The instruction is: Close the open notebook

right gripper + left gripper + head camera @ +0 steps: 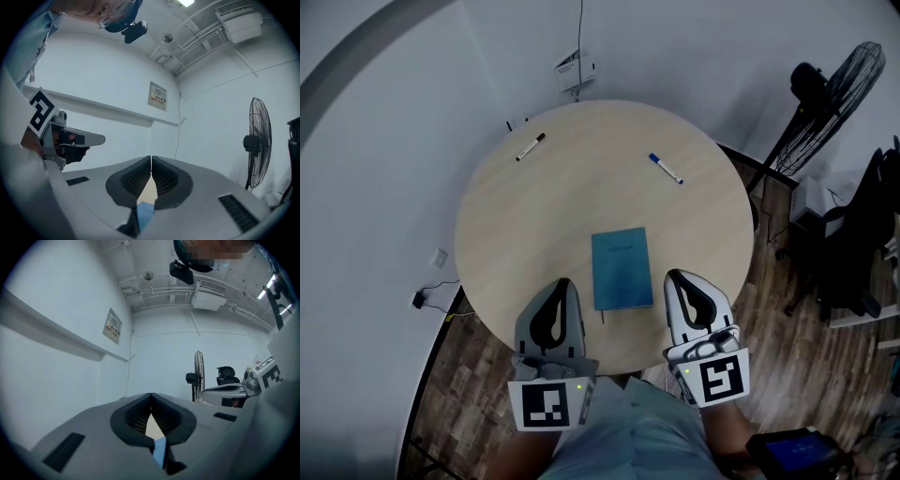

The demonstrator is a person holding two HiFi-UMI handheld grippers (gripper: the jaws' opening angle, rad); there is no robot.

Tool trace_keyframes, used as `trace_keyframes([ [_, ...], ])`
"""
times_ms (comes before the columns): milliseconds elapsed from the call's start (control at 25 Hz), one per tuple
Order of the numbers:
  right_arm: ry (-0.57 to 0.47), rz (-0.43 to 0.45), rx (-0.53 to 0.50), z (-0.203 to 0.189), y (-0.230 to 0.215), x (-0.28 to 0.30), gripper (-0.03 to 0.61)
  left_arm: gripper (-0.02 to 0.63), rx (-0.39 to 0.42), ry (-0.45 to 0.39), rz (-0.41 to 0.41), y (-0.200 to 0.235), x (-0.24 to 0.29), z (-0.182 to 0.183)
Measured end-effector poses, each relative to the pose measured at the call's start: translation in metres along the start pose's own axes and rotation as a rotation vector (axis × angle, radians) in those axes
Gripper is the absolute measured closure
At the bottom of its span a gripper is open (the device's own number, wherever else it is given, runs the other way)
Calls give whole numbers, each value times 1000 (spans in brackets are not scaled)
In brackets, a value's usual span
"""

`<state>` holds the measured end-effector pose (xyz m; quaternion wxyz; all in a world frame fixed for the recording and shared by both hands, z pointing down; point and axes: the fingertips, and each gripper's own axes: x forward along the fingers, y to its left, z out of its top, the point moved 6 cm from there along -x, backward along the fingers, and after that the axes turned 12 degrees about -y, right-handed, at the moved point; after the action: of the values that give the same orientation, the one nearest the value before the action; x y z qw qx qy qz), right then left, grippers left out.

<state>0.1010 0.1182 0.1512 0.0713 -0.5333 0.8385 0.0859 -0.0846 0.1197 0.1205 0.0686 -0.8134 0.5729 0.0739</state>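
A blue notebook (622, 268) lies closed and flat on the round wooden table (534, 216), near its front edge. My left gripper (561, 281) hovers just left of the notebook, pointing level, its jaws shut with nothing between them. To the notebook's right my right gripper (675, 277) is likewise shut and empty. In the left gripper view the left gripper (151, 394) shows closed tips, with a sliver of the notebook (160, 451) below them. In the right gripper view the right gripper (151, 158) also has its tips touching, above a strip of the notebook (144, 213).
A black-capped marker (531, 147) lies at the table's far left and a blue marker (666, 169) at the far right. A standing fan (844, 94) and a dark chair (862, 234) stand to the right of the table. White walls lie behind and to the left.
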Motion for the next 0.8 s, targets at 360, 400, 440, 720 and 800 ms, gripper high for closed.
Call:
trace_keyframes([
  [360,3,-3,-8,3,-4,7,531,594,-24,17,-5,-4,-2,-1],
  [400,6,-4,-8,1,-4,5,531,594,-22,17,-6,-5,-2,-1],
  [440,5,-3,-7,-1,-4,4,531,594,-11,17,-10,-5,-2,-1],
  [720,-7,-6,2,2,-4,4,531,594,-29,31,-16,-9,-3,-4],
  [800,-2,-7,0,1,-4,3,531,594,-26,30,-16,-8,-3,-4],
])
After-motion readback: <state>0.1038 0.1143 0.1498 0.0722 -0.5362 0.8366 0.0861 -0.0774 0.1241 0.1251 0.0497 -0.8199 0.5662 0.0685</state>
